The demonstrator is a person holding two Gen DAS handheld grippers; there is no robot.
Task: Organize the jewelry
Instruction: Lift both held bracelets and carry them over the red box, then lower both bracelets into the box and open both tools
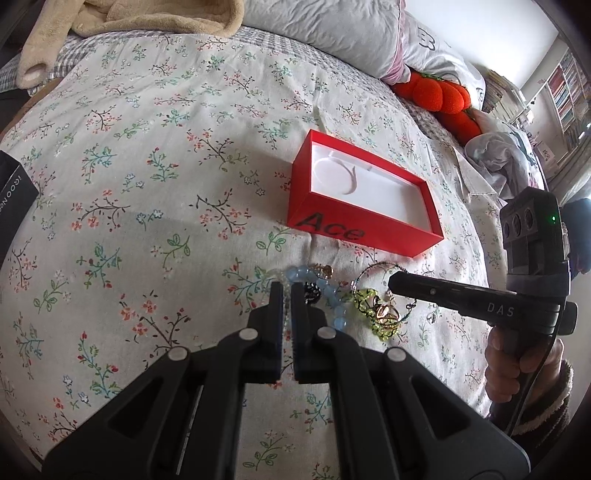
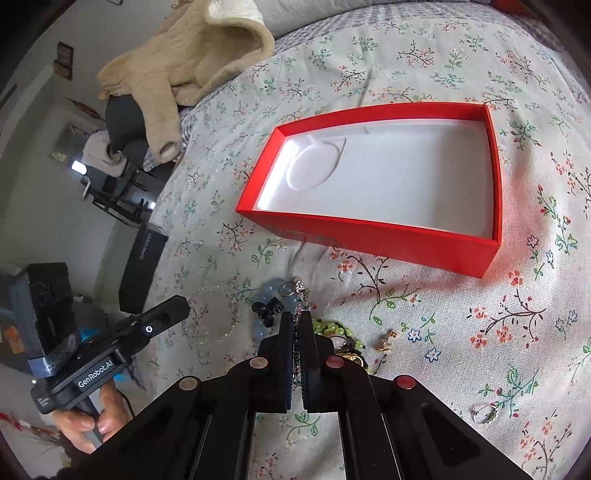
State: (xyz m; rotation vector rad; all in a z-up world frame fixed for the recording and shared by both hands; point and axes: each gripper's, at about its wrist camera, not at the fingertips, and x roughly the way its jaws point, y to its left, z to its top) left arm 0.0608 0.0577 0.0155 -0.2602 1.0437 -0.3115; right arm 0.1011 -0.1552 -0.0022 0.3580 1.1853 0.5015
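Observation:
A red box (image 1: 364,225) with a white lining lies open on the flowered bedspread; it also shows in the right wrist view (image 2: 384,236). In front of it lies a heap of jewelry: a pale blue bead bracelet (image 1: 332,295), a green bead bracelet (image 1: 364,297), a gold pendant (image 1: 386,314), a black piece (image 1: 312,291). My left gripper (image 1: 287,290) is nearly shut over a thin clear strand at the heap's left edge. My right gripper (image 2: 297,317) is shut on a dark beaded chain (image 2: 296,354), just above the heap. A clear bead bracelet (image 2: 214,314) and a ring (image 2: 484,413) lie apart.
A black box (image 2: 142,266) lies at the bed's left edge. A beige plush blanket (image 2: 192,62) is heaped at the far left. Pillows (image 1: 332,33) and an orange plush toy (image 1: 443,96) lie at the far right. A small gold piece (image 2: 388,339) lies near the heap.

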